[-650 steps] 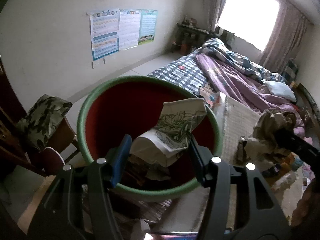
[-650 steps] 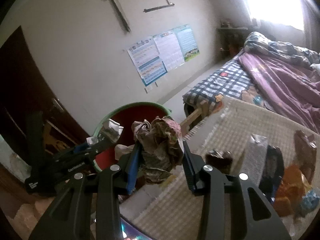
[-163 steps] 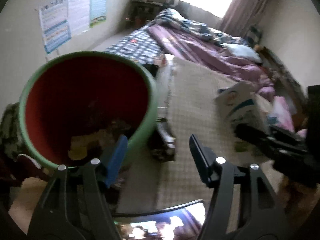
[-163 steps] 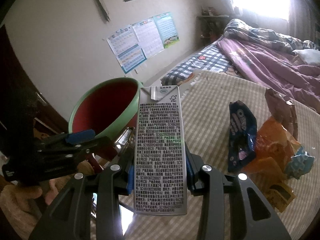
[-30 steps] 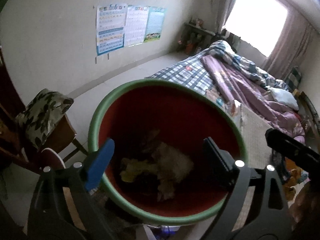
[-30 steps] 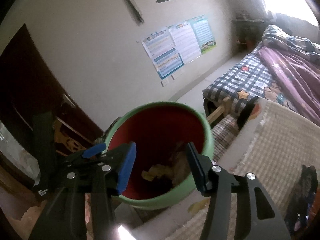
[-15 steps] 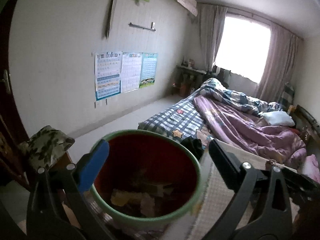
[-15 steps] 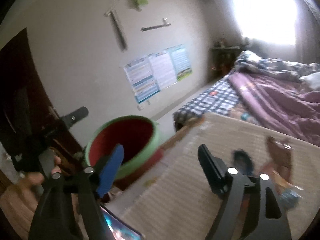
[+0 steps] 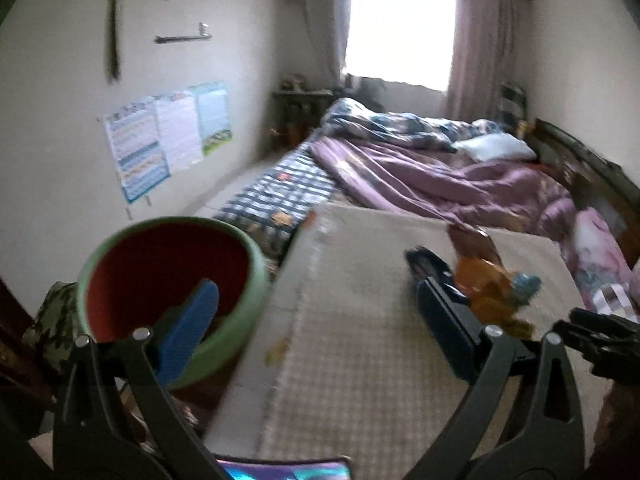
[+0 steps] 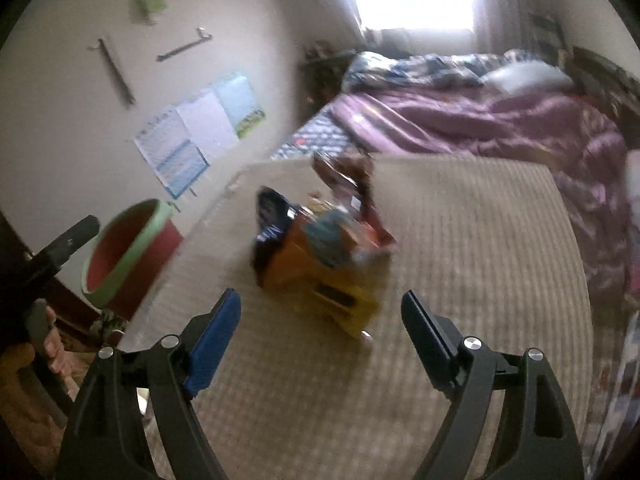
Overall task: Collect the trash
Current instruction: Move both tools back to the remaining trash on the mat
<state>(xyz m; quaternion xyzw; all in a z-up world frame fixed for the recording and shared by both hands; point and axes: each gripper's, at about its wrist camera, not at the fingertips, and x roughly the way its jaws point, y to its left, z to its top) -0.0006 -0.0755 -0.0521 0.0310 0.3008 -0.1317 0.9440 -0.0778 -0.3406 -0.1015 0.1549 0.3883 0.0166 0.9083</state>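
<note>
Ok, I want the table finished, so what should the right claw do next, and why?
Probably ease the right claw forward and down onto the orange wrapper in the wrapper pile. The claw is open and empty, the pile lies just ahead on the mat, and the bin stands off to the left.

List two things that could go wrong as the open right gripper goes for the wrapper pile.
1. The wrappers overlap in a loose heap, so the right gripper may pinch several and drop some.
2. The bin stands off the mat's edge, so a dropped wrapper could miss it.
</note>
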